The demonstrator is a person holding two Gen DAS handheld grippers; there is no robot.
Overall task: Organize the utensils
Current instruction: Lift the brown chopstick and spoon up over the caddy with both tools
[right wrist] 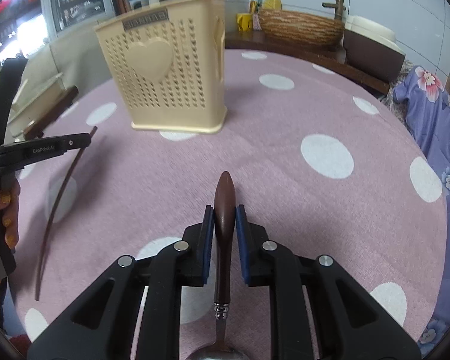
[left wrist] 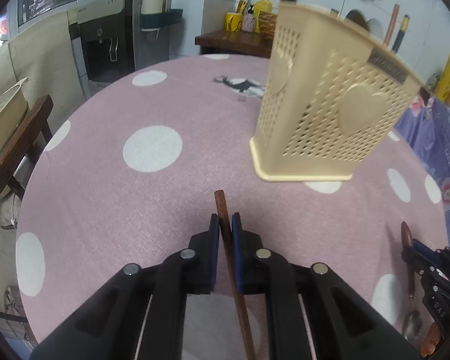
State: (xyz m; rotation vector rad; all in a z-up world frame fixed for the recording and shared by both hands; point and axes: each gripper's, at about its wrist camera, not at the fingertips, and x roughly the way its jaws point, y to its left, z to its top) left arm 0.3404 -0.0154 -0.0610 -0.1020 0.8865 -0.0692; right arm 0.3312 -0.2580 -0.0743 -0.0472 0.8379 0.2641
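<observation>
A cream perforated utensil holder (left wrist: 330,102) with heart shapes stands on the pink dotted table, ahead and to the right of my left gripper; it also shows in the right wrist view (right wrist: 168,75), ahead and to the left. My left gripper (left wrist: 225,225) is shut on a brown wooden chopstick (left wrist: 222,210), seen from the side in the right wrist view (right wrist: 60,192). My right gripper (right wrist: 225,216) is shut on the brown handle of a spoon (right wrist: 224,210), its metal bowl pointing back toward the camera. The right gripper shows at the left wrist view's right edge (left wrist: 417,252).
The round table has a pink cloth with white dots (left wrist: 153,150). Several utensils stand in the holder (left wrist: 396,30). A wooden chair (left wrist: 18,144) stands at the left, a woven basket (right wrist: 300,27) and yellow mug (right wrist: 244,21) on a shelf behind, purple floral fabric (right wrist: 429,114) at the right.
</observation>
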